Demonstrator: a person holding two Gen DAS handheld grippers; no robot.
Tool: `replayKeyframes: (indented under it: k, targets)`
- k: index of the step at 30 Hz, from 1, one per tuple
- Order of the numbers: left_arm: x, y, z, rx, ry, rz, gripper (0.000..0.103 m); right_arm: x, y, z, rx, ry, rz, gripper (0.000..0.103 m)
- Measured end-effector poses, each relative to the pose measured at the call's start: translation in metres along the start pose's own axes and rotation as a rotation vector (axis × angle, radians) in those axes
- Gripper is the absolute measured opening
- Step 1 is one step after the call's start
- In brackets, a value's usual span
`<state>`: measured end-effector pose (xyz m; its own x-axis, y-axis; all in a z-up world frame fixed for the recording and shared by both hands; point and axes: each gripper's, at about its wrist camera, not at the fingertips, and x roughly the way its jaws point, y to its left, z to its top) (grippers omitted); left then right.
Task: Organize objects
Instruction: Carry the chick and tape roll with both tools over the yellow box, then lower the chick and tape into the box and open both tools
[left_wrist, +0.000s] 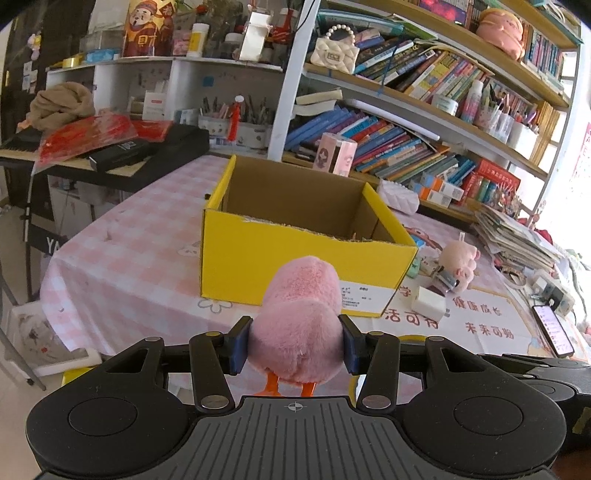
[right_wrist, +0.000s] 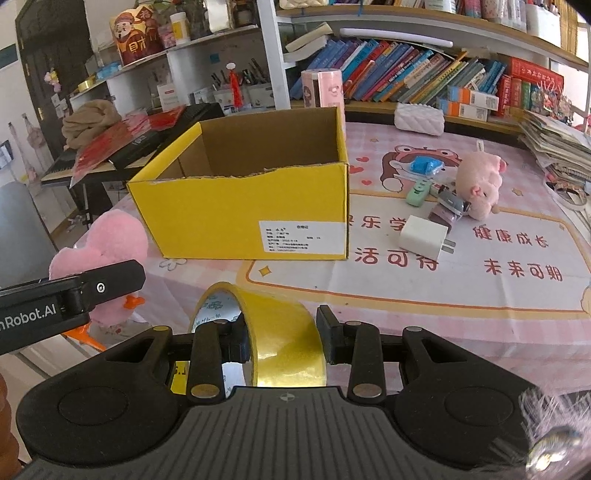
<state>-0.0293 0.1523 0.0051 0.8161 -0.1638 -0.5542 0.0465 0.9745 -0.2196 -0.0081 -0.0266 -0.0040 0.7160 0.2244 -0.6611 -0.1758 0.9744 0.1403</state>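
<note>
Left gripper (left_wrist: 295, 345) clamps a pink plush (left_wrist: 301, 317) short of the yellow box (left_wrist: 258, 258); only the right view shows the right gripper (right_wrist: 282, 339) pinching a tape roll (right_wrist: 280, 339), also before the box

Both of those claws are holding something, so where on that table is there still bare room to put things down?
The yellow box looks empty inside. Bare pink tablecloth lies left of it, and the printed mat is open below the white charger. It is crowded around the pig plush, where small items cluster, and by the paper stack along the table's right edge.
</note>
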Motion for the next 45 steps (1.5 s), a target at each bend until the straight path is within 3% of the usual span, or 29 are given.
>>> replayKeyframes:
  k: [10,17,25,35,45]
  targets:
    - [-0.008,0.0,0.025,0.013,-0.109,-0.004,0.047,0.001,0.0,0.03,0.027,-0.037,0.01,0.032]
    - [0.002,0.0,0.062,0.01,-0.193,0.013,0.047,0.0,-0.002,0.081,0.05,-0.147,0.047,0.032]
    - [0.036,-0.002,0.095,0.016,-0.222,0.051,0.047,0.025,-0.009,0.135,0.036,-0.23,0.069,0.032]
    - [0.102,-0.005,0.104,0.024,-0.117,0.119,0.047,0.089,-0.013,0.164,-0.083,-0.217,0.045,0.032]
    - [0.142,-0.009,0.1,0.078,-0.002,0.176,0.047,0.152,-0.009,0.153,-0.214,-0.053,0.036,0.032]
